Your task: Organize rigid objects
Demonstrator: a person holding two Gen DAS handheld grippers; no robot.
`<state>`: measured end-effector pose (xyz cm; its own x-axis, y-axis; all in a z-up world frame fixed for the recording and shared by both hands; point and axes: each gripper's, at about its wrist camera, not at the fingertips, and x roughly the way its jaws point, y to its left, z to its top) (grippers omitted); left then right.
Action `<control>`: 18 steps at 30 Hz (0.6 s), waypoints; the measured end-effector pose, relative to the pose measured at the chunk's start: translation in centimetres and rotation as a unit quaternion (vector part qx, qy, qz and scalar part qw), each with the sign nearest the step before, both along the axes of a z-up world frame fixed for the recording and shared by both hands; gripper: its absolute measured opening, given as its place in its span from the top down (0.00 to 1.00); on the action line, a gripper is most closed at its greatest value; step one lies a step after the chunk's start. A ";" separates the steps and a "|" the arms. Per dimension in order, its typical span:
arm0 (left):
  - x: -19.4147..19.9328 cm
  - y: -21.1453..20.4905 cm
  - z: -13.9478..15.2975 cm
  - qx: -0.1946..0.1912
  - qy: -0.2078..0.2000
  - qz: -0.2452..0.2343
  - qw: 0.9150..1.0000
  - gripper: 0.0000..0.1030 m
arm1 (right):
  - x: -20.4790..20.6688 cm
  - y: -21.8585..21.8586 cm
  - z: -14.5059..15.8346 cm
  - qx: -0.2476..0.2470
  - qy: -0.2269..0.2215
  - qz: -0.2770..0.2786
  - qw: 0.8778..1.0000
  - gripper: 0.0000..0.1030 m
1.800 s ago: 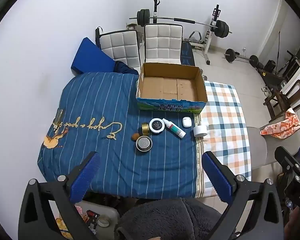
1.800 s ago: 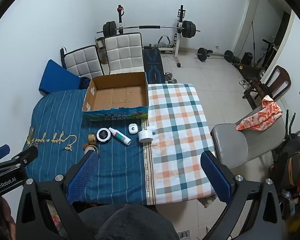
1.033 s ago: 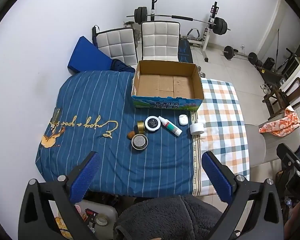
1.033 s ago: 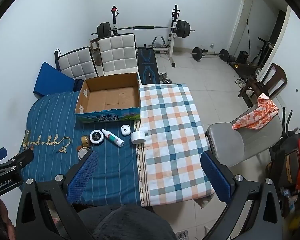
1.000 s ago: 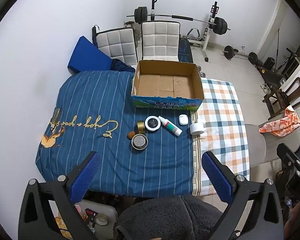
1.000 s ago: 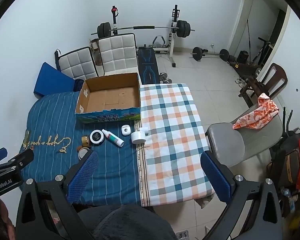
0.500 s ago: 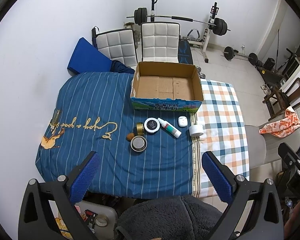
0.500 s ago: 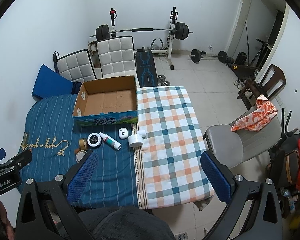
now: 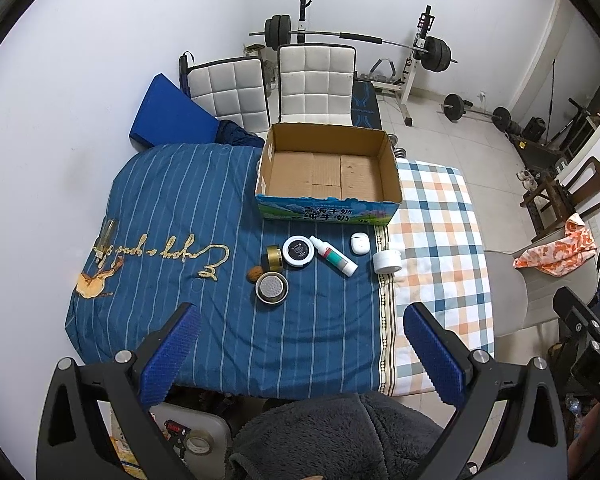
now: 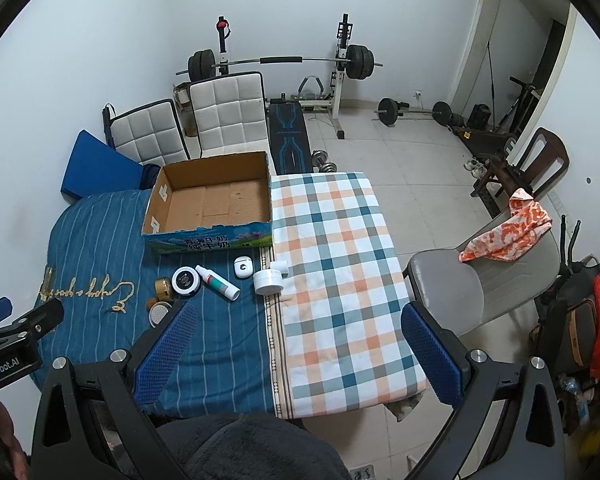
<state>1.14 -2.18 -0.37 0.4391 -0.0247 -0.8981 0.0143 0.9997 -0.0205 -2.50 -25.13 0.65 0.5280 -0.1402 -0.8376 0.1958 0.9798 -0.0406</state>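
A table (image 9: 204, 216) fills the middle of both views, draped with a blue striped cloth (image 9: 172, 200) on one half and a checked cloth (image 10: 332, 248) on the other. At 12 o'clock on it sits an open cardboard box (image 9: 328, 172), its floor bare. Behind the box stand two white chairs (image 9: 316, 84), with a barbell rack (image 10: 280, 60) at the wall. A grey chair (image 10: 460, 288) with an orange rag (image 10: 504, 236) stands at 3 o'clock.

Just in front of the box lies a row of small things. From 9 to 3 o'clock: a gold tin (image 9: 275, 257), a black-lidded jar (image 9: 298, 252), a white spray bottle (image 9: 334, 256) lying flat, a white earbud case (image 9: 359, 243) and a white jar (image 9: 387, 262) on the seam between the cloths. A steel puck (image 9: 272, 287) and a walnut (image 9: 255, 273) lie nearer, at 7 o'clock of the jar.

The left claw (image 9: 300, 354) hangs high above the near table edge, its blue pads (image 9: 172, 354) wide apart and holding nothing. The right claw (image 10: 298, 354) is likewise spread, empty, over the checked cloth.
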 end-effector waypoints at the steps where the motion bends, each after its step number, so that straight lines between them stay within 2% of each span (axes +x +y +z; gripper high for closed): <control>1: 0.0 0.0 0.0 0.000 0.000 0.000 1.000 0.00 | 0.0 0.0 0.0 0.001 -0.001 0.000 1.000 0.00; 18: -0.1 0.1 -0.1 -0.002 -0.001 -0.001 1.000 0.00 | 0.0 0.1 0.1 0.000 -0.003 0.000 1.000 0.00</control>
